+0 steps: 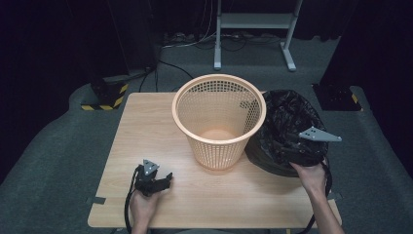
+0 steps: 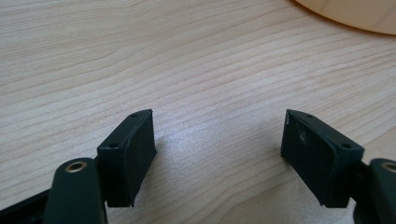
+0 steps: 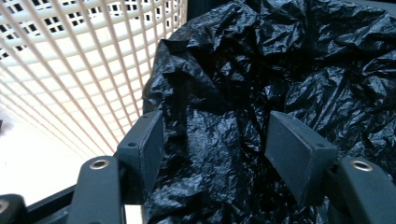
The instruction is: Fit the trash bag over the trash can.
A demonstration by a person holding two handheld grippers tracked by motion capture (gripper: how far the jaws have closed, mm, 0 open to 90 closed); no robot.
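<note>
Right tool (image 3: 212, 154) stood spread with crumpled black bag (image 3: 280, 70) between and ahead of its jaws, mesh basket (image 3: 70, 60) to its left; left tool (image 2: 217, 154) spread over bare tabletop (image 2: 187, 60).

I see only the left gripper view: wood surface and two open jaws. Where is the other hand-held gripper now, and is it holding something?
Observer: The right hand-held gripper is at the black plastic bag, on the right side of the table.
Operator: Are its jaws closed on the bag?
Observer: No. In the right gripper view the jaws stand apart with crumpled bag between and beyond them; the pads are not pressing it.
Operator: What is the pale curved thing at my top right?
Observer: It is the base of an orange mesh basket, standing upright mid-table, with the bag right beside it.
</note>
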